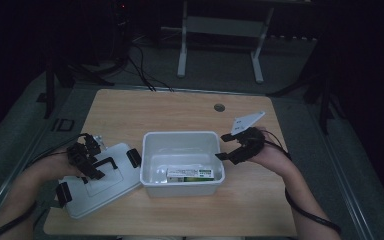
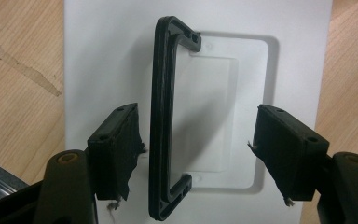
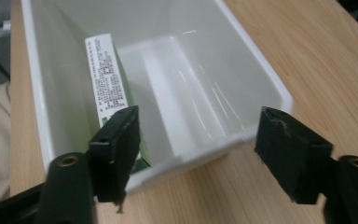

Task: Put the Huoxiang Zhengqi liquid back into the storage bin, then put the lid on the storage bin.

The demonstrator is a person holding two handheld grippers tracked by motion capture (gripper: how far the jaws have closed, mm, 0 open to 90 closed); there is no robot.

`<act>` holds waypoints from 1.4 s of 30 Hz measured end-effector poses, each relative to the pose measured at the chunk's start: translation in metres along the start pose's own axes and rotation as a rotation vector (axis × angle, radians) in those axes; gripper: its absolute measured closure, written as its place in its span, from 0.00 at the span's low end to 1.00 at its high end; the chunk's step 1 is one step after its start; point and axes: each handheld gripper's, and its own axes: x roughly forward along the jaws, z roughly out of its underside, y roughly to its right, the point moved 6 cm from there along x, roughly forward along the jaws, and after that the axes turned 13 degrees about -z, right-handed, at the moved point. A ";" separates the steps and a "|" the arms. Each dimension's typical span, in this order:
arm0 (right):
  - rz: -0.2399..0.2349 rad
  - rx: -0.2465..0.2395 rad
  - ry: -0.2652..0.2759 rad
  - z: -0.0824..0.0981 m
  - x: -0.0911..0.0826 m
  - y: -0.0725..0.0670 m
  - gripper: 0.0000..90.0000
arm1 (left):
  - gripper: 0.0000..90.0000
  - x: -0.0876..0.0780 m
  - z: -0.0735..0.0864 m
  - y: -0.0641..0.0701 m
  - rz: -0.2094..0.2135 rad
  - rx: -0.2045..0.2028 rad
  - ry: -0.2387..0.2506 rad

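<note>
A white plastic bin [image 1: 152, 150] stands mid-table with a green-and-white carton [image 1: 190, 174] lying along its near wall. Its white lid [image 1: 110, 192] lies flat to the left, black handle [image 1: 106, 162] up. My left gripper [image 1: 94, 170] hovers over the lid. In the left gripper view it [image 2: 196, 126] is open, the handle [image 2: 161, 126] standing between the jaws near the left pad, untouched. My right gripper [image 1: 225, 146] is just off the bin's right end, open. In the right gripper view it [image 3: 196, 119] holds nothing, facing the bin's end wall [image 3: 223, 140] and the carton [image 3: 107, 77].
The wooden table [image 1: 180, 107] has a small round hole [image 1: 219, 107] at the back. Black latches [image 1: 134, 157] sit on the lid's ends. Past the far edge are a white metal frame [image 1: 182, 50] and cables on the dark floor.
</note>
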 end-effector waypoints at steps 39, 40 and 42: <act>0.204 0.203 0.196 0.115 -0.010 0.018 0.15 | 0.69 0.009 0.003 -0.006 -0.007 0.026 0.017; 0.204 0.209 0.201 0.117 -0.009 0.018 0.15 | 0.70 0.008 0.002 -0.007 0.003 0.023 0.019; 0.200 0.213 0.205 0.120 -0.008 0.017 0.15 | 0.75 0.008 0.001 -0.007 0.009 0.027 0.025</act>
